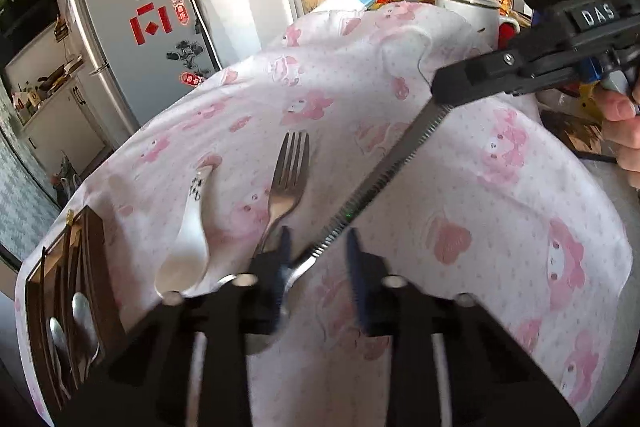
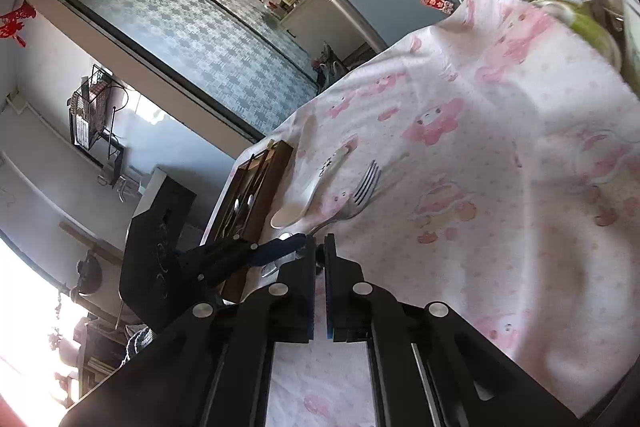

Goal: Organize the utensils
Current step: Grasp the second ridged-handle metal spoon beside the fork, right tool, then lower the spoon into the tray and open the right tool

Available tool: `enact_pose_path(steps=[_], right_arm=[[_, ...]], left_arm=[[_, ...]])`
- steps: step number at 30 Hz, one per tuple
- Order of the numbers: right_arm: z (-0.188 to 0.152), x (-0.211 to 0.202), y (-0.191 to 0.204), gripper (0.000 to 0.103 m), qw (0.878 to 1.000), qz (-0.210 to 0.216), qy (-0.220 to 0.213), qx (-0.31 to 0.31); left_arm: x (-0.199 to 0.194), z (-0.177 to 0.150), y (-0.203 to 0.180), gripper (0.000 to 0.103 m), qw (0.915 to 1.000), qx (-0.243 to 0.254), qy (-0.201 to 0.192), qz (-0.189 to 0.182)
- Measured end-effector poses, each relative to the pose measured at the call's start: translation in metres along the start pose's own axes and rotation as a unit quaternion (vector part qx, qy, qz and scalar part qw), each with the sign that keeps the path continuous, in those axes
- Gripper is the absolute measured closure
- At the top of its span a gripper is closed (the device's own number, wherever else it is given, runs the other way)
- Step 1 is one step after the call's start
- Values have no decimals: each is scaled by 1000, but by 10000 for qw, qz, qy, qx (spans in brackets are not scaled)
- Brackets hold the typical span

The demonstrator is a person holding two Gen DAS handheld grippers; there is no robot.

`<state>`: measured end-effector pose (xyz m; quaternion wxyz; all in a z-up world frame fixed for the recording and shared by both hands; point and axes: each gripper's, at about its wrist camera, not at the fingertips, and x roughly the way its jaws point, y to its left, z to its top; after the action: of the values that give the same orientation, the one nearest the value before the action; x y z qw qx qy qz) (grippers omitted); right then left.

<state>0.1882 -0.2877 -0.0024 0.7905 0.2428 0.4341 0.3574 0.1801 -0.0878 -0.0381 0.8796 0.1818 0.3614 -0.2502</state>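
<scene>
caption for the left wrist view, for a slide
Left gripper reaches over the fork handle as the right gripper lifts a serrated knife above the pink cloth.

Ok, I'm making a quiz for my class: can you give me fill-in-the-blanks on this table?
The right gripper holds a ___ by its blade.
The white spoon lies between the wooden tray and the ___.
The tray holds metal ___.
Missing: knife; fork; spoons.
</scene>
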Motion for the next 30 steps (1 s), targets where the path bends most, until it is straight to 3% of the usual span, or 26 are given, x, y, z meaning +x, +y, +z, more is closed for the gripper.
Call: enact_pose_path(steps=[5,15,24,30], right_arm=[[4,-2,5,99,10000,0,-55,-47],[28,19,60,98,9989,156,-106,-421],[49,136,120,98,9965,438,397,-584],[55,205,137,98,9957,407,654,-506]], left_arm=[[-4,4,0,84,10000,19,18,29],[-65,-2,30,87,9991,-215,-229,292],[-102,-51,95,93,9948,-680,-63,761],[-102,-79,138,95,9903,-1153,87,768]])
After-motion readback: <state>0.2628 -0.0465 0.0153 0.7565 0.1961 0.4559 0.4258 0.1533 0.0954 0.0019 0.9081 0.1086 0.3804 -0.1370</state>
